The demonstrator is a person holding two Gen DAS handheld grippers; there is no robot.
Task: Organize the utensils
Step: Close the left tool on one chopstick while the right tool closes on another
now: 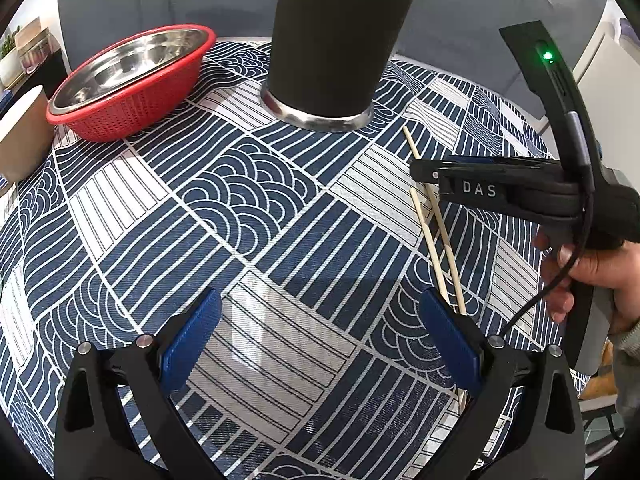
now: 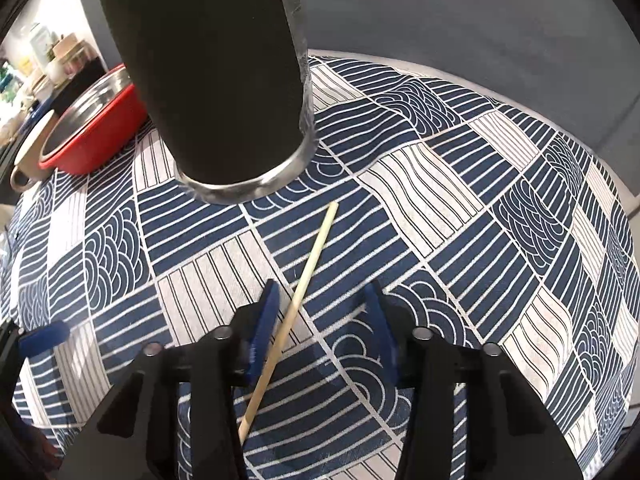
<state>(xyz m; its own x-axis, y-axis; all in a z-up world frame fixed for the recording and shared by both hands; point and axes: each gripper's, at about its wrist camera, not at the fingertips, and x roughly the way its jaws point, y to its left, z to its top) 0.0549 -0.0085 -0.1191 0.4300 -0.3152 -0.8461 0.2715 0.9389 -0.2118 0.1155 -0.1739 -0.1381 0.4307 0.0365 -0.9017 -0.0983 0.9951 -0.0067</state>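
Two wooden chopsticks (image 1: pixel 434 236) lie side by side on the patterned tablecloth at the right of the left wrist view. A tall black holder with a steel base (image 1: pixel 336 40) stands upright beyond them. My left gripper (image 1: pixel 320 332) is open and empty over the cloth, left of the chopsticks. My right gripper (image 2: pixel 322 320) is open, low over the cloth, with one chopstick (image 2: pixel 304 280) lying between its jaws, close to the left pad. The holder (image 2: pixel 208 72) stands just ahead. The right gripper also shows in the left wrist view (image 1: pixel 432 178), above the chopsticks.
A red colander with a steel bowl inside (image 1: pixel 128 80) sits at the far left, and it also shows in the right wrist view (image 2: pixel 96 136). A beige mug (image 1: pixel 22 136) stands beside it. The tablecloth (image 1: pixel 240 200) covers the table; a grey sofa lies behind.
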